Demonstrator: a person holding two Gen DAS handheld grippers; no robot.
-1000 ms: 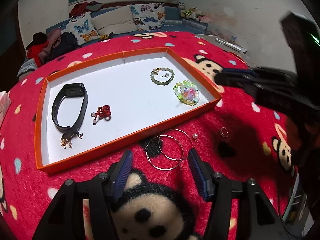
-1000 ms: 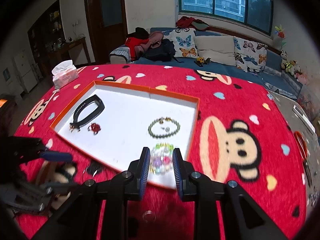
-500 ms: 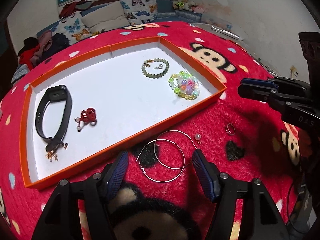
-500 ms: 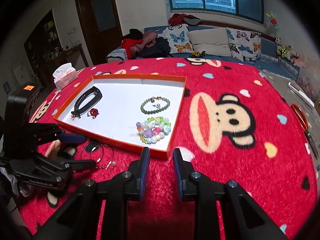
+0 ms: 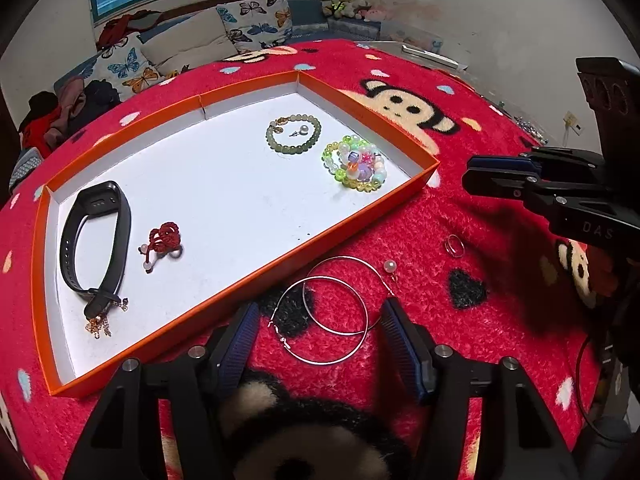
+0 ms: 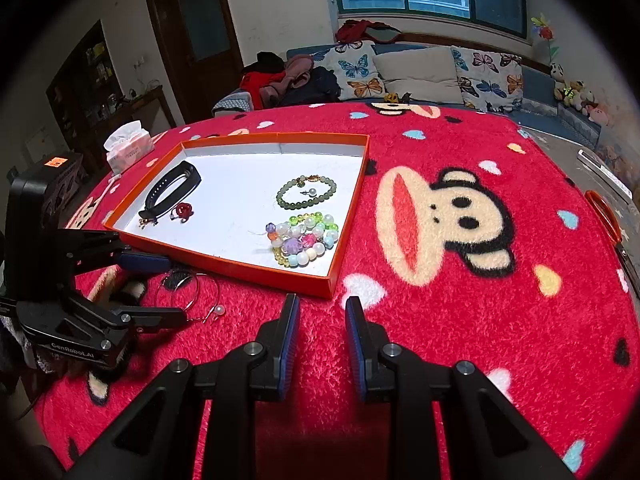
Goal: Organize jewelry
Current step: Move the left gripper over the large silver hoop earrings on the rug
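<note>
Left wrist view: my left gripper [image 5: 320, 328] spread wide, fingers empty, flanking two thin wire hoop earrings [image 5: 326, 314] lying on fuzzy red blanket [image 5: 420, 216] covering desk, just outside orange tray [image 5: 280, 256]. Small metal ring [image 5: 455, 245] beside them, seen only here. Tray holds black band [image 5: 96, 240], red knotted cord [image 5: 164, 240], green bead bracelet [image 5: 294, 134], colourful bead bracelet [image 5: 356, 166].

Right wrist view: right gripper [image 6: 322, 332] partly open, empty, above blanket near tray corner. Tissue pack [image 6: 129, 151] visible only here.

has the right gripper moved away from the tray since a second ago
Yes. The right gripper has backed out past the orange tray's near rim; earlier its fingers flanked the colorful bead bracelet, which now lies inside, clear of them.
</note>
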